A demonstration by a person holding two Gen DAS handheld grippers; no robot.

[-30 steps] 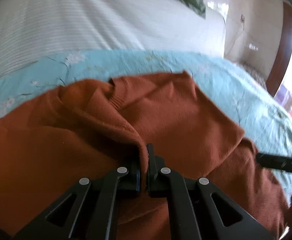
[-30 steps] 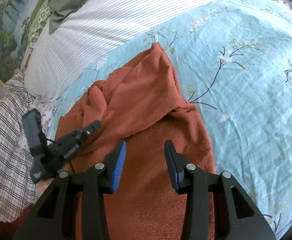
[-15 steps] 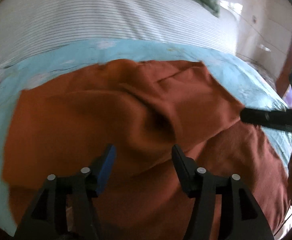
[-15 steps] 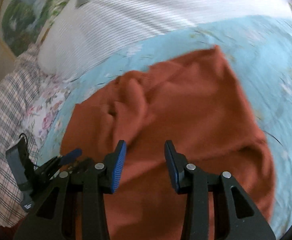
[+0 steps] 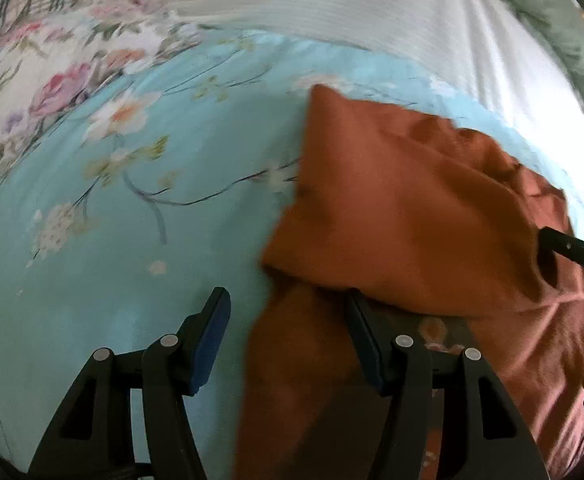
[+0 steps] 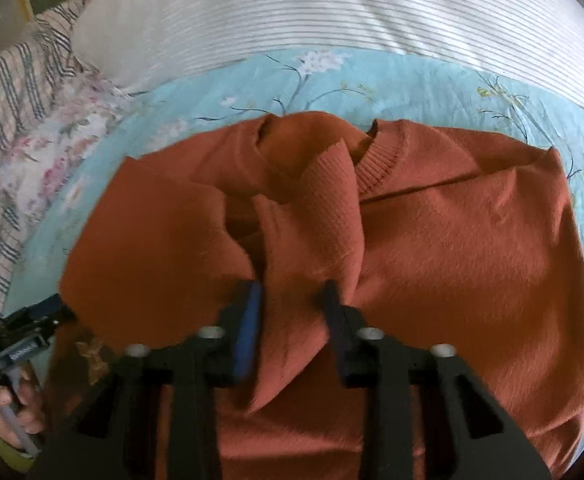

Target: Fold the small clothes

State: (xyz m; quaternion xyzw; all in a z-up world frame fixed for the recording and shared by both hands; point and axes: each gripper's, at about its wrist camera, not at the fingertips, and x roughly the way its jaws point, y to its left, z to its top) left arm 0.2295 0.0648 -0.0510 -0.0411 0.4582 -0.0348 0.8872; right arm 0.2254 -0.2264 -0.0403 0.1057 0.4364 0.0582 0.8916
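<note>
Sweater: rust-orange knit sweater (image 6: 452, 240), lying flat on the light-blue floral bedspread (image 5: 111, 220), partly folded, both side panels already turned inward over the body.
Position: centre of the bedspread, just below the white striped pillow (image 6: 332, 12); ribbed collar (image 6: 376, 160) near that pillow.
Heading: collar toward the pillow, hem toward the cameras; long axis from hem to collar, roughly straight away from the right wrist view.
Sleeve: ribbed sleeve (image 6: 316, 216) draped down the middle, cuff end near the collar, lower part passing between the right fingers.
Right gripper (image 6: 292, 312): fingers parted around the sleeve, fabric between them, neither pad plainly pressing; likely about to close, not yet clamped.
Left gripper (image 5: 287, 340): fingers wide apart, holding nothing; one pad over bare bedspread, the other tucked at the folded left edge of the sweater.
Step in hand: probably tidying the sleeve onto the body before the hem-to-collar fold.
Doing it well: pinch only the sleeve layer, not the body beneath; lay it parallel to the long axis, inside the folded outline; smooth the bunched ridge beside the collar; steady the left edge while the sleeve moves.
Surroundings: pink floral fabric (image 5: 51, 80) and plaid cloth (image 6: 7, 120) off to the left, green cloth (image 5: 552, 20) beyond the pillow.
</note>
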